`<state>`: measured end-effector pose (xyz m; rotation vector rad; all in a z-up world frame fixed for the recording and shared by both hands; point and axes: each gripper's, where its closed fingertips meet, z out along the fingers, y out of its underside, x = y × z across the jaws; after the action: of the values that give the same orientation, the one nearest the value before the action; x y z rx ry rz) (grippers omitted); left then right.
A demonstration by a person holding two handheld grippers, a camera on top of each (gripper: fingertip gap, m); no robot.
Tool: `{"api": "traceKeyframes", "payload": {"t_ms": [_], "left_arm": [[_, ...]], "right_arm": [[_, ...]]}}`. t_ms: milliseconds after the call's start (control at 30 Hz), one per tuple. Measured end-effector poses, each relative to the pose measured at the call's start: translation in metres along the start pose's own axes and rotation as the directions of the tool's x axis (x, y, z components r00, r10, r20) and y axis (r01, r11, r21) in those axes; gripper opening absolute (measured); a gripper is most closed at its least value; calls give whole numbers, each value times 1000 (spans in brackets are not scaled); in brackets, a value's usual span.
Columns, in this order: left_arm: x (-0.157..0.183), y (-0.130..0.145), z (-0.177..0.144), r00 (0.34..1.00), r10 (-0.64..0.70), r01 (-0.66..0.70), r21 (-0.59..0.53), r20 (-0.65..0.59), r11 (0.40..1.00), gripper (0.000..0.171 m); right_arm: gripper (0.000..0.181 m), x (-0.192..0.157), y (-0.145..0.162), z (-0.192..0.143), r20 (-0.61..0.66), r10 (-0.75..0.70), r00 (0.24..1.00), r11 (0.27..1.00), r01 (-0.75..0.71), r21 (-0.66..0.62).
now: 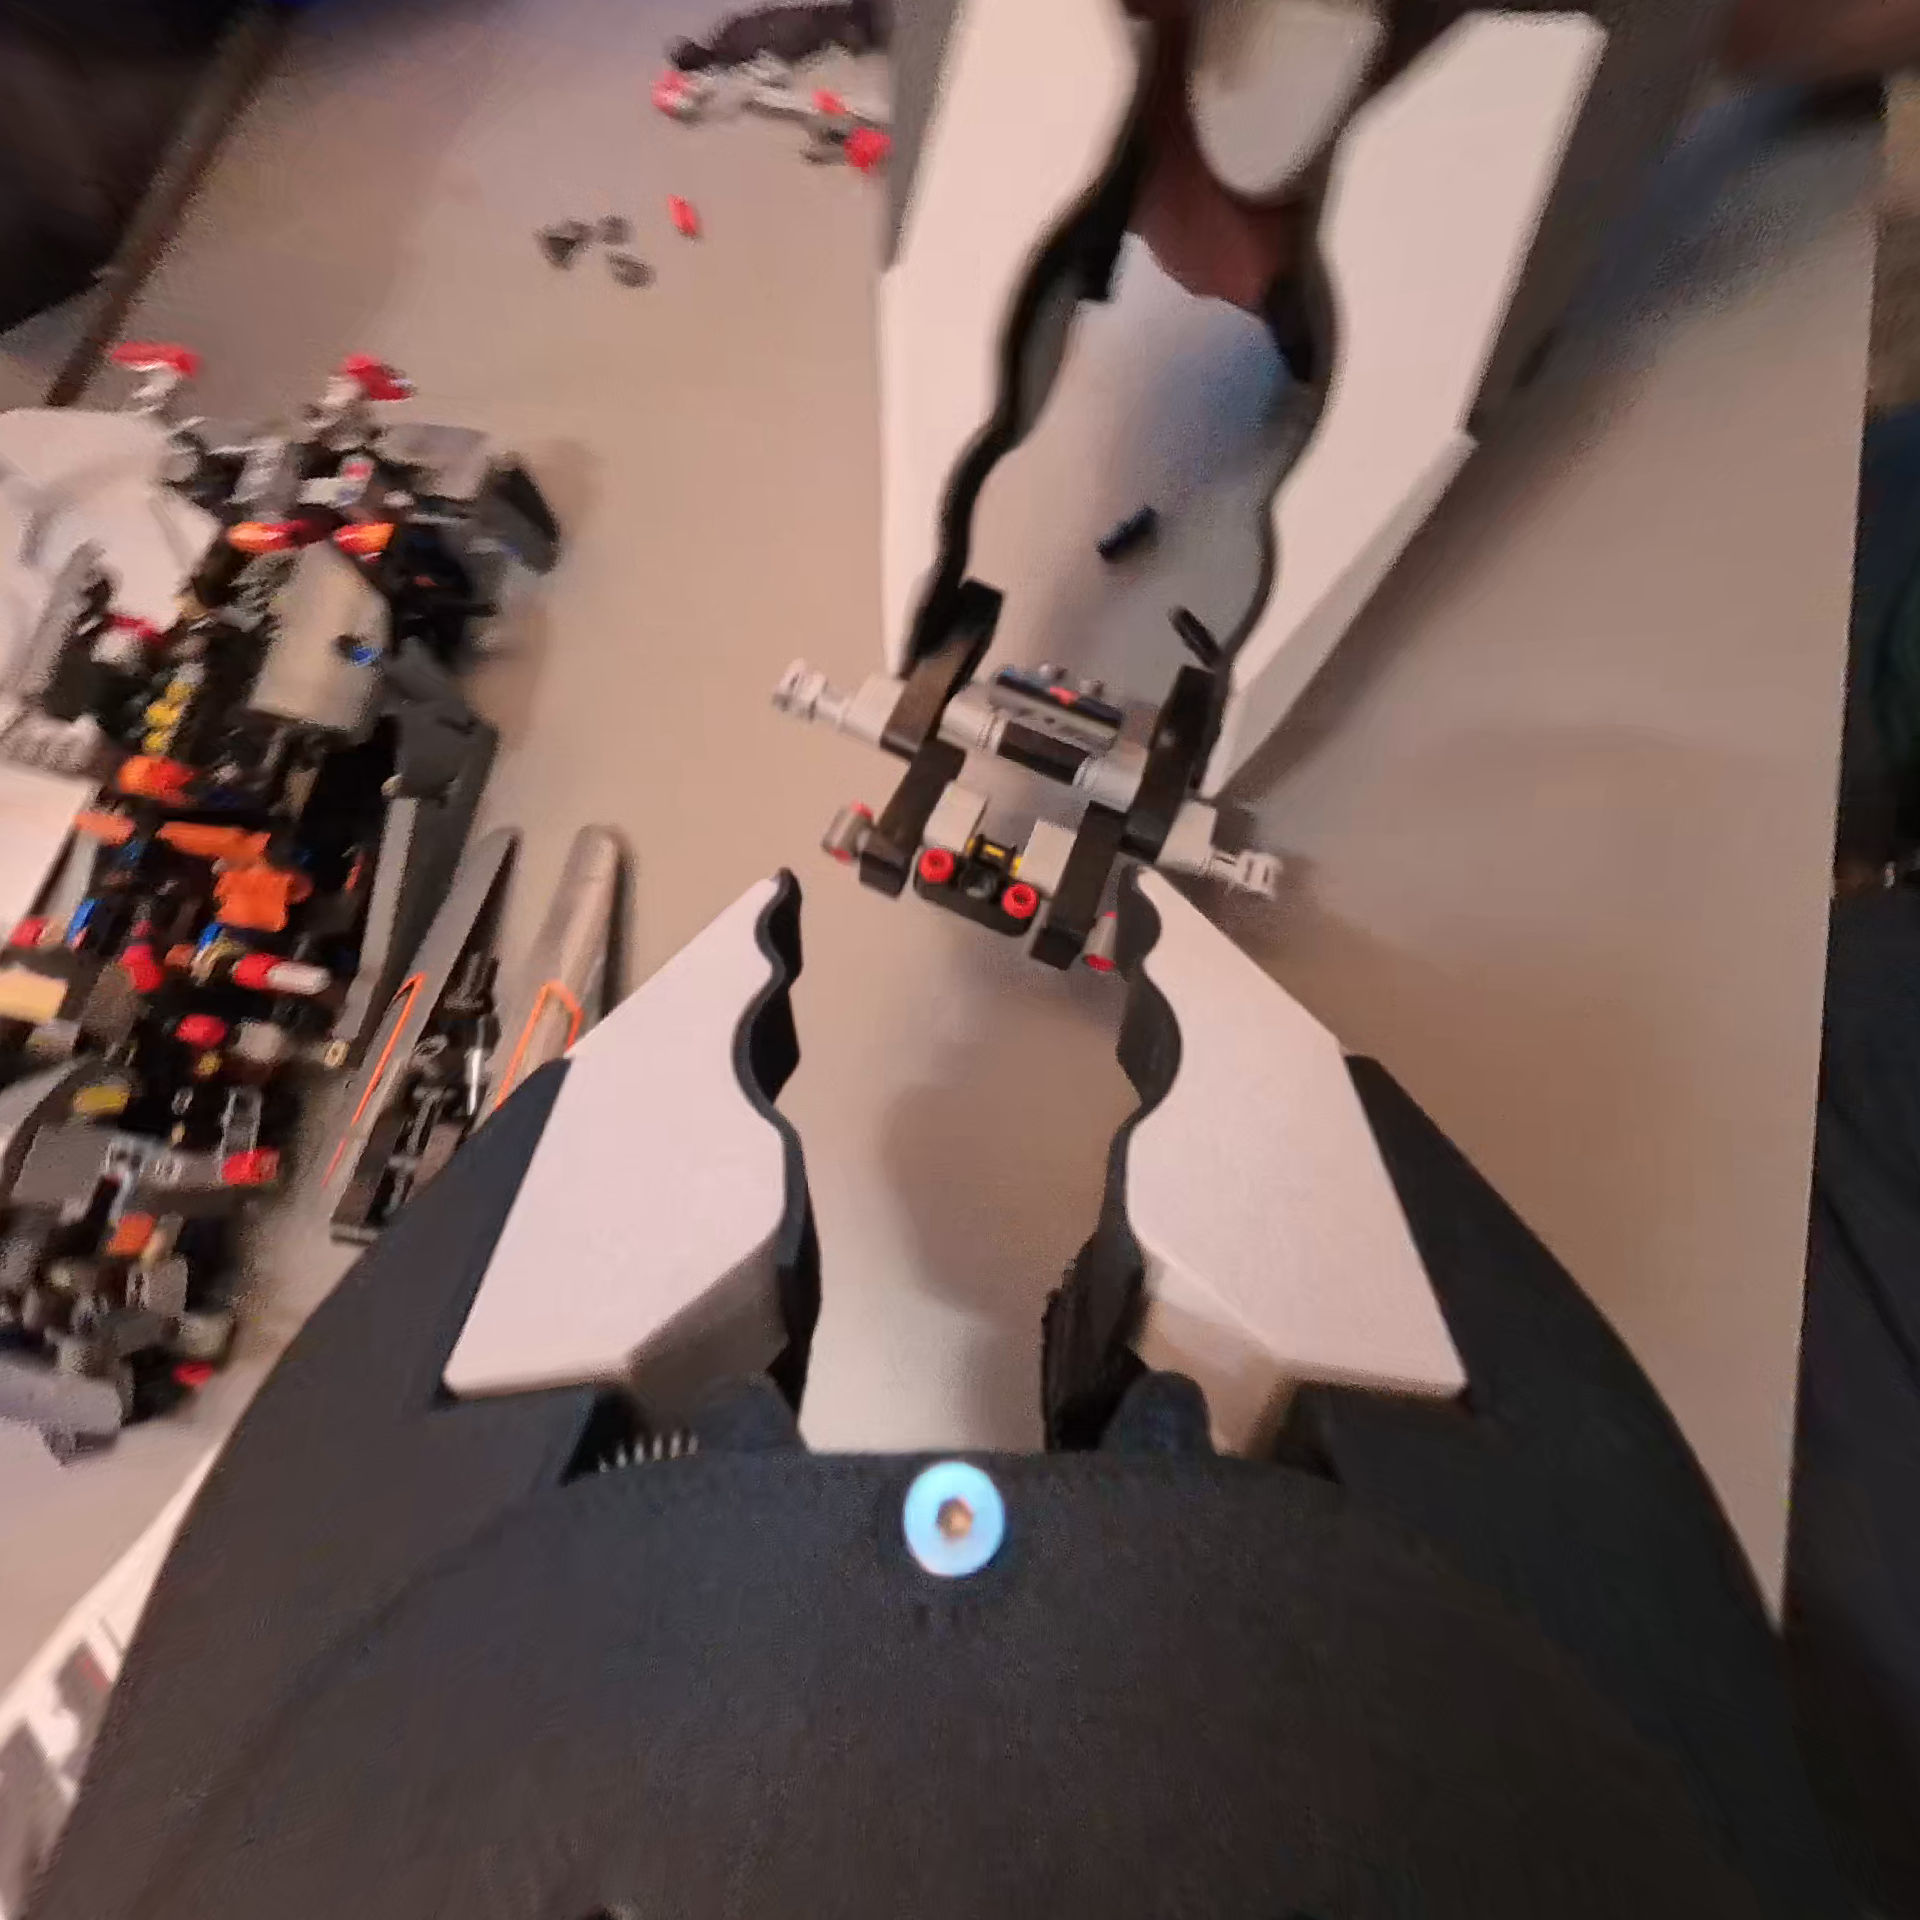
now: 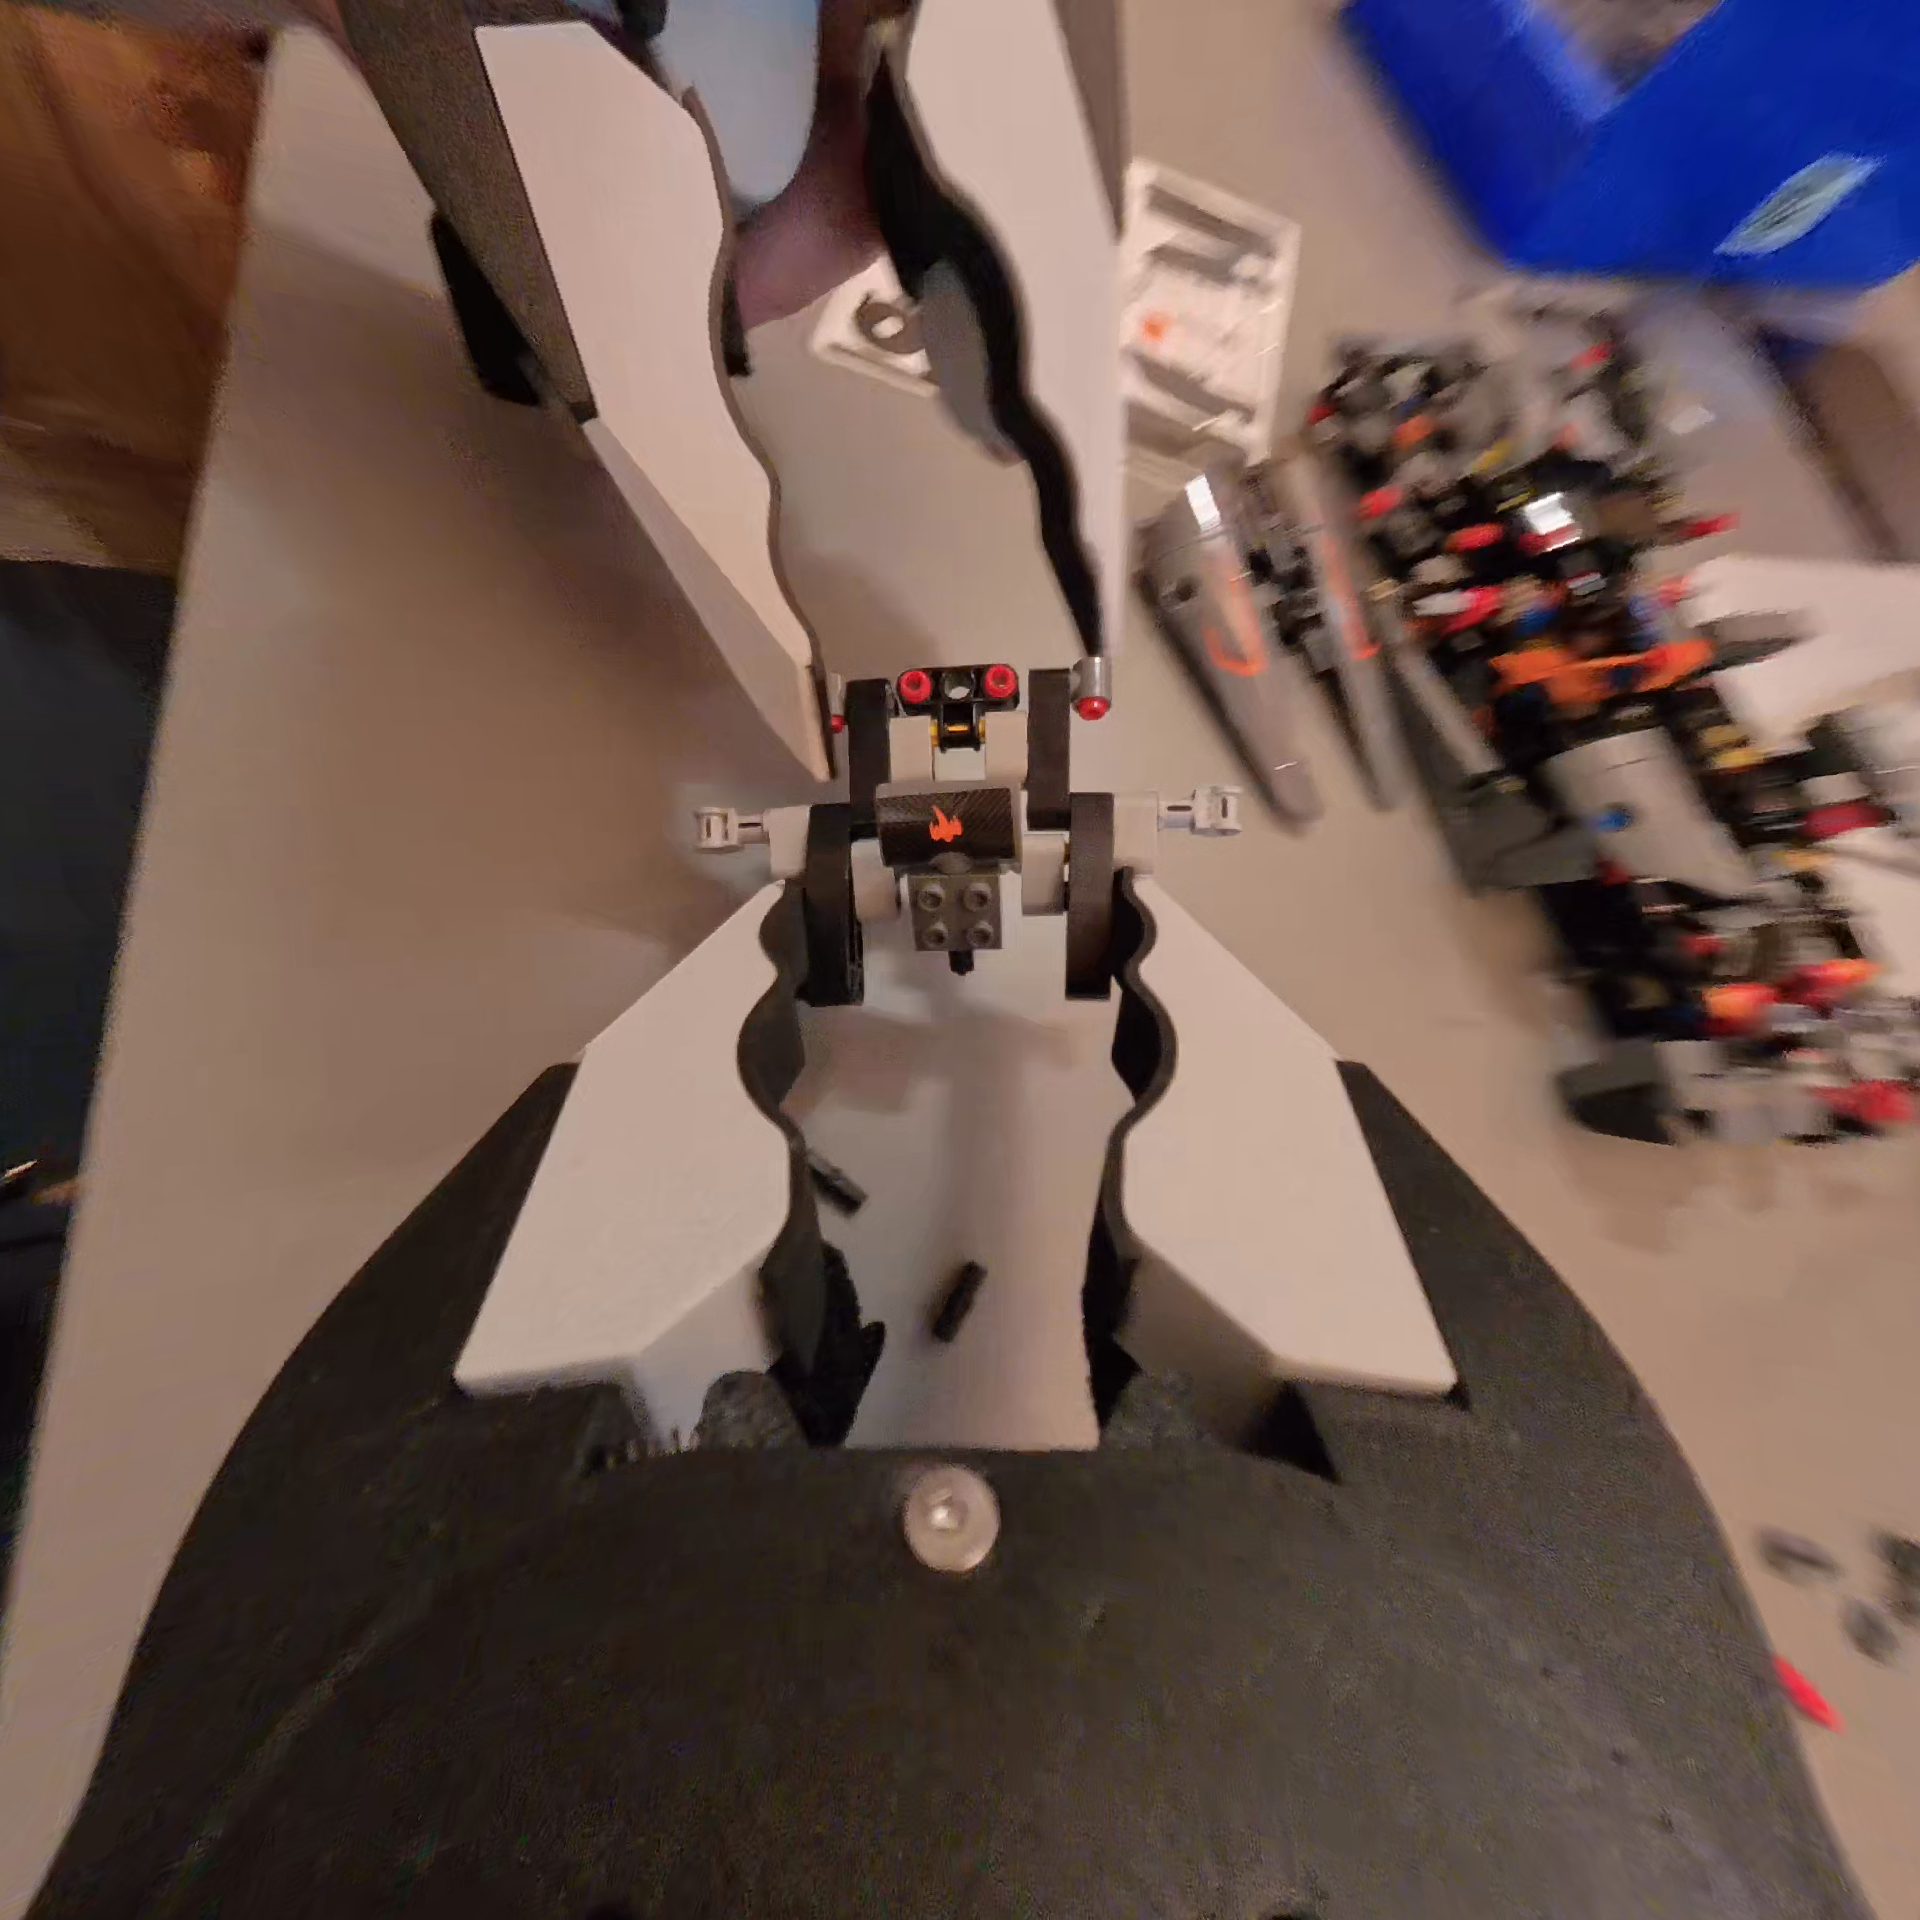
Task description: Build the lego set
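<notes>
A small lego sub-assembly [image 2: 945, 821] of black beams, grey blocks and red pins hangs just above the pale table. My right gripper [image 2: 956, 914] is shut on it, with the fingers clamping its two black curved beams from outside. In the left wrist view the sub-assembly [image 1: 1029, 769] sits just past my left gripper [image 1: 964, 894], with the right gripper [image 1: 1070, 675] reaching in from the far side. My left gripper is open and empty, and its fingertips flank the end with the red pins. It shows at the top of the right wrist view [image 2: 956, 696].
A large partly built car model [image 1: 187, 883] lies at the left, also seen at the right [image 2: 1610, 727]. Long grey and black panels [image 1: 499, 987] lie beside it. Loose black pins [image 2: 956, 1299] lie under the right gripper. A blue box [image 2: 1662, 135] and a booklet [image 2: 1205, 312] lie beyond. The grippers are tip to tip, or close to it.
</notes>
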<state>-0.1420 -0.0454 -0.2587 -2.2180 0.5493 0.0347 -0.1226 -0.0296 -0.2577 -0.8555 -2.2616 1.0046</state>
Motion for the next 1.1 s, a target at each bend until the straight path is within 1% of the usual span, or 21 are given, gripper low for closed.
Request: {"api": "traceKeyframes", "payload": {"t_ms": [33,67,133,200,233,300,467,533,633,733,833,900,933,1000,1033,1100], "left_arm": [[-5,-3,-2,998,-63,63,36,13,997,57],[-4,-6,-4,993,-119,120,70,-12,990,63],[-4,-15,-6,972,-229,235,154,-56,960,61],[-1,-26,-10,943,-305,328,232,-132,916,55],[-1,-29,-11,931,-334,362,253,-149,897,50],[0,-35,-12,912,-361,405,285,-193,869,38],[-1,-54,-23,867,-406,492,369,-290,788,18],[-2,-56,-26,858,-410,507,379,-310,774,18],[-4,-55,-27,858,-409,506,371,-311,778,17],[-3,-54,-28,870,-389,481,345,-304,806,17],[-2,-54,-29,874,-372,465,313,-313,828,16],[-2,-57,-31,862,-375,479,304,-341,824,16],[-3,-57,-31,855,-381,488,299,-352,820,16],[0,-53,-26,847,-380,486,254,-371,836,16],[0,-52,-25,839,-385,495,247,-385,833,15],[2,-56,-28,789,-402,551,247,-465,797,16]], "right_arm": [[57,7,-4,-3,-63,-25,998,999,26,18],[57,12,-8,-6,-112,-45,993,998,49,30],[57,19,-16,-12,-191,-86,978,993,99,59],[57,19,-26,-17,-228,-118,967,986,142,92],[57,20,-30,-20,-246,-128,961,982,157,101],[57,20,-35,-24,-268,-137,953,978,174,116],[58,21,-43,-29,-272,-105,957,974,154,165],[57,21,-45,-31,-266,-93,960,973,144,180],[56,17,-47,-34,-217,-68,974,970,115,213],[56,17,-46,-40,-150,-18,988,966,56,251],[53,24,-44,-46,-48,112,992,954,-94,285],[50,27,-36,-43,42,200,979,944,-205,260],[50,30,-32,-41,60,229,972,941,-237,244],[48,32,-25,-38,105,281,954,928,-298,222],[49,32,-23,-36,133,313,940,917,-336,216],[51,27,-21,-32,209,362,909,895,-401,194]]}}
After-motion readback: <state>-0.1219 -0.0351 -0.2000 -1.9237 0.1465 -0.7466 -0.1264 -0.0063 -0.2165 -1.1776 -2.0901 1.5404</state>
